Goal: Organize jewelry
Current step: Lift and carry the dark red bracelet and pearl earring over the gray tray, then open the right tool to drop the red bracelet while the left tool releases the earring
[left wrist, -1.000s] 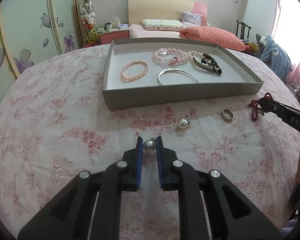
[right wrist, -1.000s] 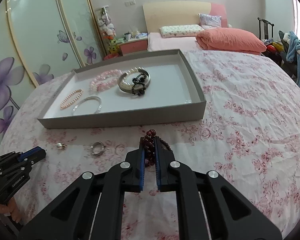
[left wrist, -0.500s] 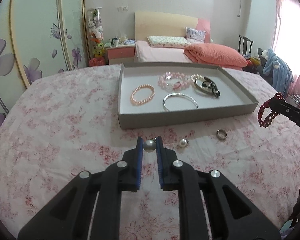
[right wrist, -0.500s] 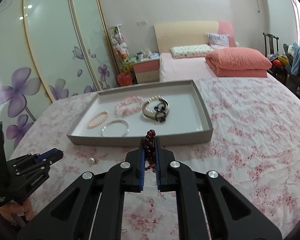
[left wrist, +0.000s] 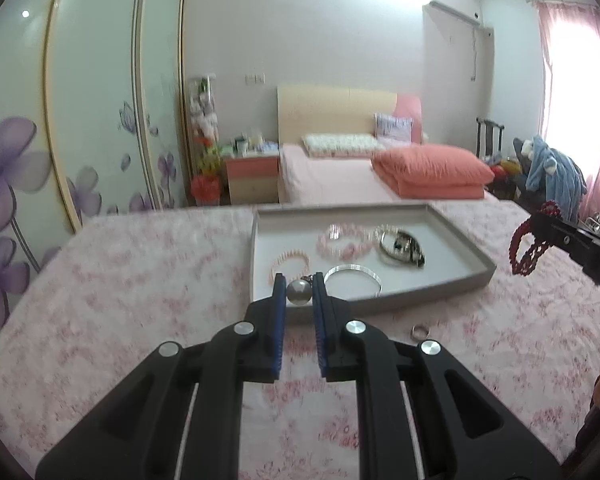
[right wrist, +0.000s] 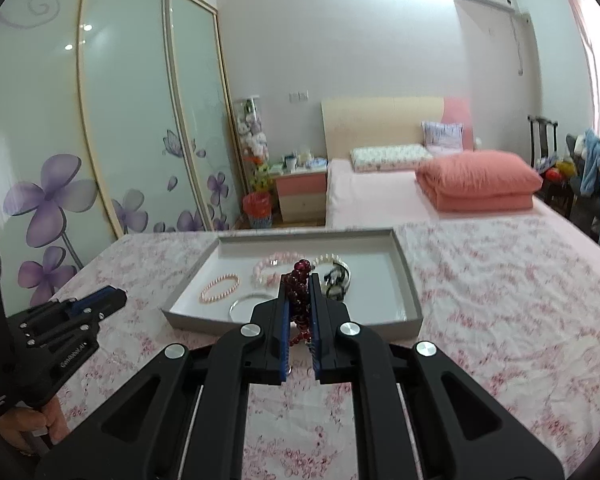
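The left gripper [left wrist: 299,289] is pinching a grey pearl [left wrist: 298,292] between its blue pads, jaws narrow around it. The right gripper [right wrist: 299,289] is clamping a dark red bead bracelet [right wrist: 298,295], jaws nearly closed, with part of the strand hanging below them. Seen from the left wrist, that bracelet is dangling far to the right of the left jaws.

Just below and right of the left jaws, a ring [left wrist: 419,331] is lying on the floral surface [left wrist: 148,280]. Directly beyond both pairs of jaws, the grey tray [left wrist: 440,289] is sitting on that surface. Inside it, a silver bangle [left wrist: 353,270] is lying nearest the jaws, a pink pearl bracelet [right wrist: 219,289] to their left, a pale pink bead bracelet [left wrist: 340,242] farther back, and a tangle of white pearls and dark pieces [left wrist: 402,245] to the right.
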Action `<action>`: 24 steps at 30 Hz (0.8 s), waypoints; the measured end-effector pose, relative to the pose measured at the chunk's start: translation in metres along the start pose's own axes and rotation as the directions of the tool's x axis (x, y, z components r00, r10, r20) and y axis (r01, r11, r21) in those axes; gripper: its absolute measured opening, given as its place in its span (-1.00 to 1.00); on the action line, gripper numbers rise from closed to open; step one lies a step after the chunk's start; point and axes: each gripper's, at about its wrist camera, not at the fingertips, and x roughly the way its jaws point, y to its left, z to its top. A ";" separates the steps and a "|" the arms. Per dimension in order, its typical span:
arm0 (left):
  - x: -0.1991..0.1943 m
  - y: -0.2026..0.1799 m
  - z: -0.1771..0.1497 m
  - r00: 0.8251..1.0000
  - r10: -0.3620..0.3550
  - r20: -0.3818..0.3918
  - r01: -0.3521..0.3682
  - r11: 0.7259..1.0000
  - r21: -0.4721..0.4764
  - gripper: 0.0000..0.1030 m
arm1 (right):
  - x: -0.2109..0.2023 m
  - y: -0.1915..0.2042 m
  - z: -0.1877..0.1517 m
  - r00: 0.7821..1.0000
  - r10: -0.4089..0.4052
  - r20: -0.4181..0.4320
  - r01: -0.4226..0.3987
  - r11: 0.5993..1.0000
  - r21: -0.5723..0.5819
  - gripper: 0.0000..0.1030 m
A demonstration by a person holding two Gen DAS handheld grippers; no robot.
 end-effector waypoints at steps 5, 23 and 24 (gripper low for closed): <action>-0.010 -0.005 0.009 0.997 0.011 0.072 -0.012 1.000 0.004 -0.73 | -0.007 0.004 0.004 0.998 -0.010 0.057 0.012 1.000 -0.022 -0.82; -0.005 -0.024 0.025 0.988 -0.005 0.155 0.000 0.999 0.038 -0.73 | -0.007 0.006 0.013 0.988 -0.046 0.145 0.053 0.997 -0.047 -0.82; -0.004 -0.024 0.025 0.988 -0.007 0.155 0.001 0.999 0.039 -0.73 | -0.007 0.006 0.014 0.988 -0.046 0.146 0.054 0.997 -0.048 -0.82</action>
